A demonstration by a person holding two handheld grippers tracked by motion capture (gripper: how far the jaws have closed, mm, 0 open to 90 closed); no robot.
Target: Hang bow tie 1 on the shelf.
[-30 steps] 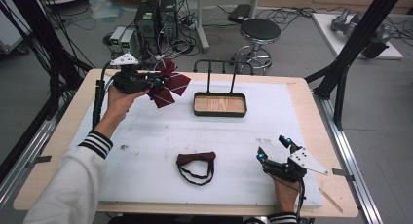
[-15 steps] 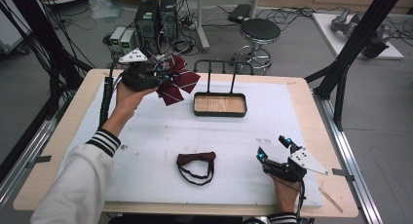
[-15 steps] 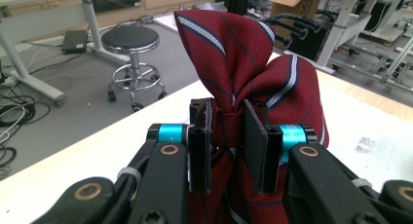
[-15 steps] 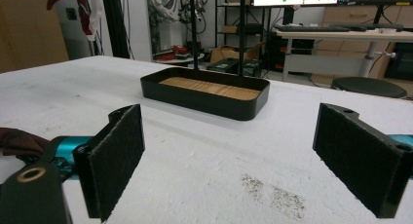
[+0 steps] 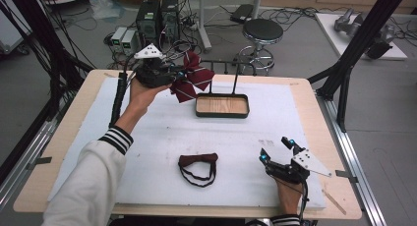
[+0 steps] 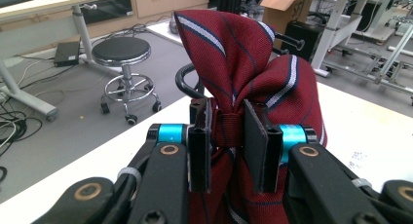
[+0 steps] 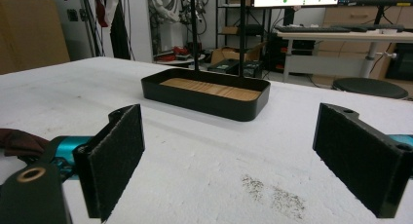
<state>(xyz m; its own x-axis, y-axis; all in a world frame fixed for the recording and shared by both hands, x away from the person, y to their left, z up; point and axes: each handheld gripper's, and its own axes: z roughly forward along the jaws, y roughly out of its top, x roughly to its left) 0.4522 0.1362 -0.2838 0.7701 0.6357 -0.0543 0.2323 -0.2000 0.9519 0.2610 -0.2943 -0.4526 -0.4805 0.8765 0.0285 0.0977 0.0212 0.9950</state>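
My left gripper (image 5: 178, 74), raised, clamps the striped bow (image 6: 243, 68) between its fingers; my right gripper (image 5: 278, 150) rests low, fingers wide.

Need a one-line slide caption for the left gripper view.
Left gripper clamps a striped maroon bow tie at its knot, above the white table.

bow ties: 2 — striped red bow tie (image 5: 193, 78) 11 o'clock, dark bow tie (image 5: 197, 162) 6 o'clock | tray stand (image 5: 222, 106): 1 | stool (image 5: 262, 31): 1 | grippers: 2
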